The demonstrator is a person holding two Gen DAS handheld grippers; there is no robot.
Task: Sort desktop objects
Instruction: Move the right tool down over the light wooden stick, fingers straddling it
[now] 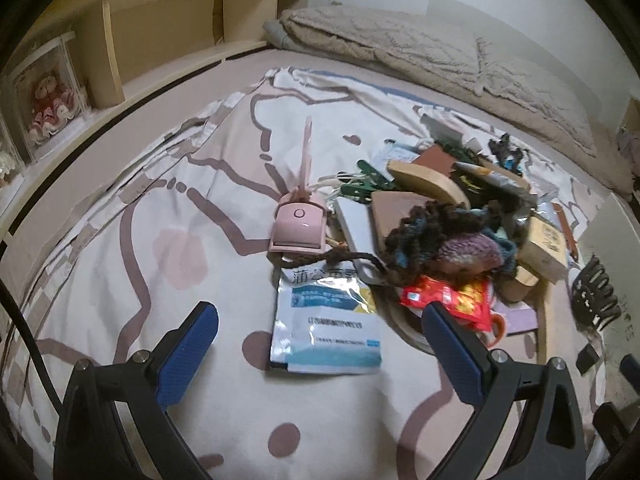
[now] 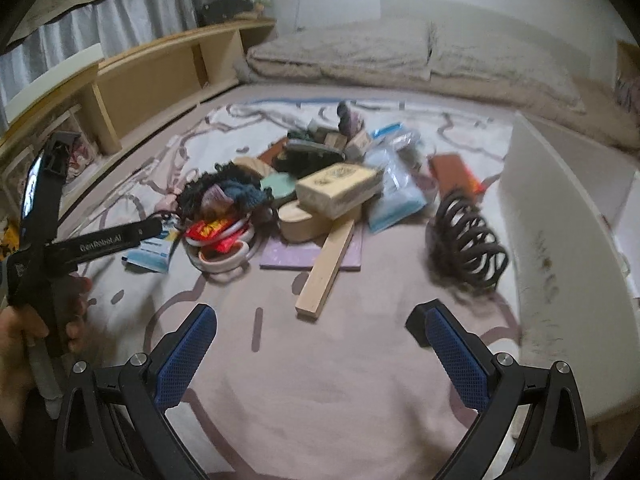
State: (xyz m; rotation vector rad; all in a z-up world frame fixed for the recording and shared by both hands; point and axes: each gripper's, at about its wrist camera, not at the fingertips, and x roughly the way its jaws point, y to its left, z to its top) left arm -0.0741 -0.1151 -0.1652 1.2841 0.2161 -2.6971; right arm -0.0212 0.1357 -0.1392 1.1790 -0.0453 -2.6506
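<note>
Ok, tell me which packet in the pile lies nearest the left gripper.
The white-and-blue foil packet, flat on the sheet just ahead of the open left gripper. The red snack packet sits farther right, on the pile.

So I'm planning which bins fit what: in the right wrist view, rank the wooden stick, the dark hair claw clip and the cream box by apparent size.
1. Wooden stick, longest.
2. and 3. Dark hair claw clip and cream box look alike; the clip sits nearer, so I won't rank them.
</note>
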